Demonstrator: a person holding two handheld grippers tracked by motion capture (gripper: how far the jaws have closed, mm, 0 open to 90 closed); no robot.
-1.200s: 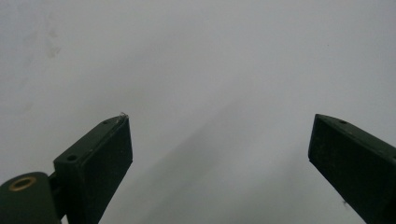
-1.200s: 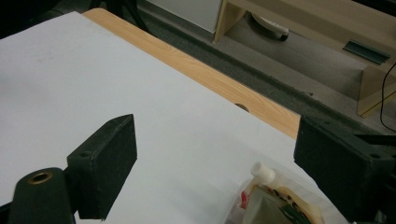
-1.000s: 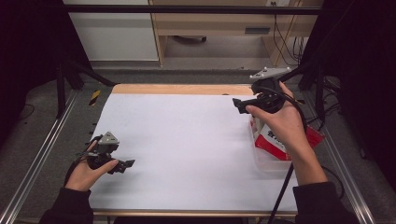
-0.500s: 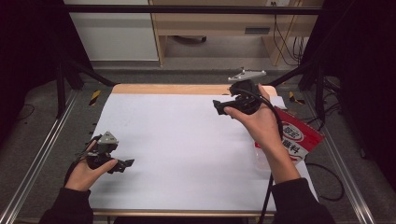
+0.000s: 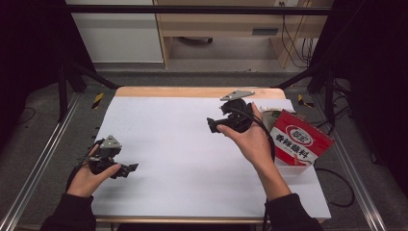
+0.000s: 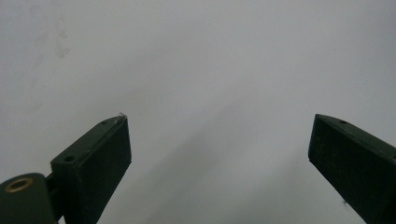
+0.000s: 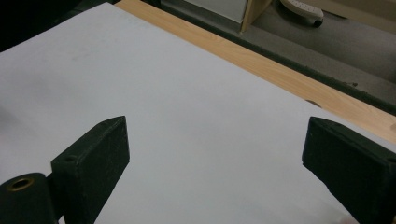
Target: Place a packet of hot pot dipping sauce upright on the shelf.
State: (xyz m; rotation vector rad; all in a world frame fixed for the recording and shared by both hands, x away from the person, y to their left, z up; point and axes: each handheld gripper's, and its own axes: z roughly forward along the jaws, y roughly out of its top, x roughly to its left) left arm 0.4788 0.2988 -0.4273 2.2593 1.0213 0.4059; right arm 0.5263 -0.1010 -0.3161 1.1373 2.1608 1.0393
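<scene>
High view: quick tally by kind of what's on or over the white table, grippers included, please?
Black two-jaw hand-held grippers: 2, the left gripper low over the near left of the white table, the right gripper over its far right part; both open, holding nothing.
Red and white printed packets: 1, the red packet at the right edge.
Clear plastic containers: 1, the clear container under that packet.
Total: 4

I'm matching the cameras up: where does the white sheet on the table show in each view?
High view: the white sheet covers the tabletop across the middle of the picture.
Left gripper view: it lies behind and between the two black jaws.
Right gripper view: it spreads from the lower left up to the wood.
Shared landmark: the wooden table edge along the sheet's far side, in the high and right gripper views.
</scene>
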